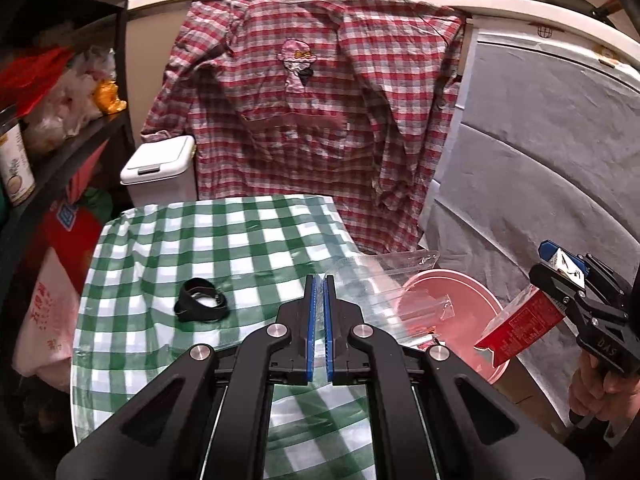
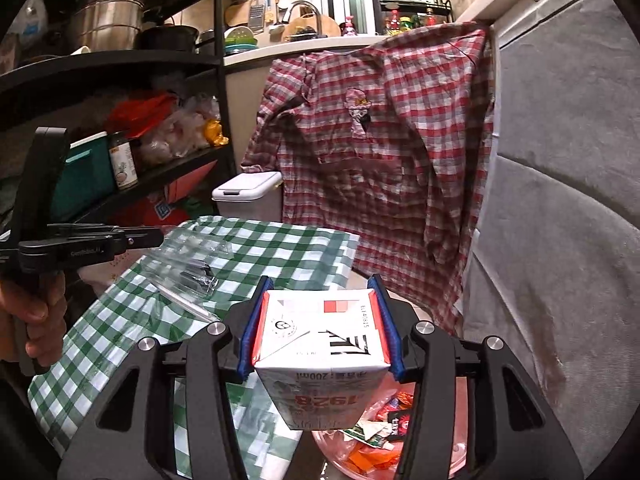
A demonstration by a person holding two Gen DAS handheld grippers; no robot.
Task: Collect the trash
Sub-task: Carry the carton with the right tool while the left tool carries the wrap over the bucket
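Observation:
My left gripper [image 1: 319,280] is shut on a sheet of clear plastic packaging [image 1: 380,284]. The sheet trails to the right over the rim of a pink bin [image 1: 472,284] beside the table. In the right wrist view, the left gripper [image 2: 160,237] holds the clear plastic [image 2: 188,268] above the green-checked tablecloth [image 2: 280,248]. My right gripper [image 2: 320,292] is shut on a red and white drink carton [image 2: 320,340], held over the pink bin [image 2: 456,468], which contains several colourful wrappers [image 2: 380,428]. The left wrist view shows the right gripper [image 1: 560,268] with the carton [image 1: 520,324] at the far right.
A black strap [image 1: 200,300] lies on the checked tablecloth [image 1: 240,240]. A white lidded bin [image 1: 160,172] stands behind the table. A red plaid shirt [image 1: 320,120] hangs from the counter edge. Crowded black shelves [image 2: 160,176] stand left; a grey covered surface [image 1: 540,160] rises on the right.

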